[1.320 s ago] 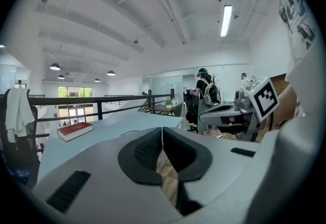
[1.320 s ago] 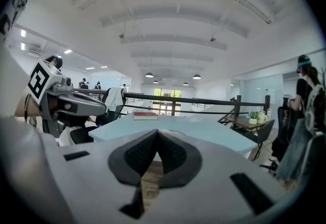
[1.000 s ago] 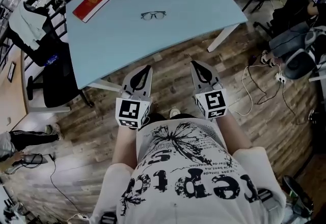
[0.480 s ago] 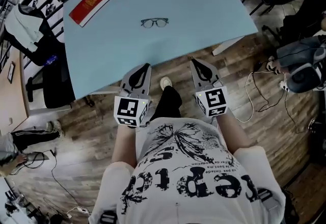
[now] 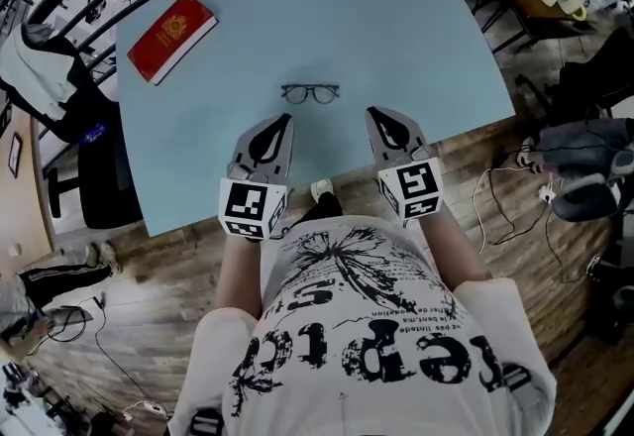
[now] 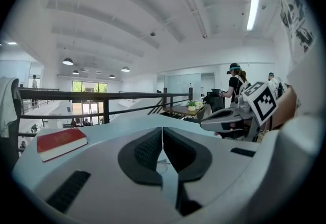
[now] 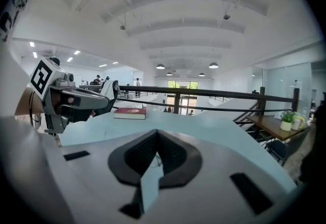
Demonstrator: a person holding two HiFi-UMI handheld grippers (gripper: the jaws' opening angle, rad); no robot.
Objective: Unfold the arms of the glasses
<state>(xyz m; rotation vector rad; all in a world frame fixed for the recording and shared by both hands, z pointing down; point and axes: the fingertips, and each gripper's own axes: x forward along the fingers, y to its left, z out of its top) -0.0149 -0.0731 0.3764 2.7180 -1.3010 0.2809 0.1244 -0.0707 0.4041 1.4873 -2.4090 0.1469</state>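
- Black ribbed fingers (image 6: 147,149) of the left gripper (image 5: 284,119) are pressed together with only a hairline slit between them. They hold nothing.
- The right gripper (image 5: 374,113) is the same: fingers closed, empty.
- The glasses (image 5: 310,93) lie flat on the pale blue tabletop (image 5: 416,18), at 12 o'clock between the two tips and just beyond them. No contact yet. They sit at about 1 o'clock from the left tip and 11 o'clock from the right.
- They are too small in the head view to read the arms. Going by the task, I take them as folded.
- Step in hand, as I judge it: the approach.
- To do it well, both pairs of fingers need to open before they reach the frame.
- One gripper could then steady the front at a lens rim or the bridge while the other takes a single arm near its tip and swings it outward about the hinge. Light pressure, since the thin frame could skid or flex.
- Edges: the near tabletop edge runs under the gripper bodies at 6 o'clock, so the glasses sit close to it. Pulling them towards the body risks a drop.
- Room: there is open tabletop at 12, 2 and 3 o'clock. The red book (image 5: 171,24) at 10 o'clock is well apart and out of the way.
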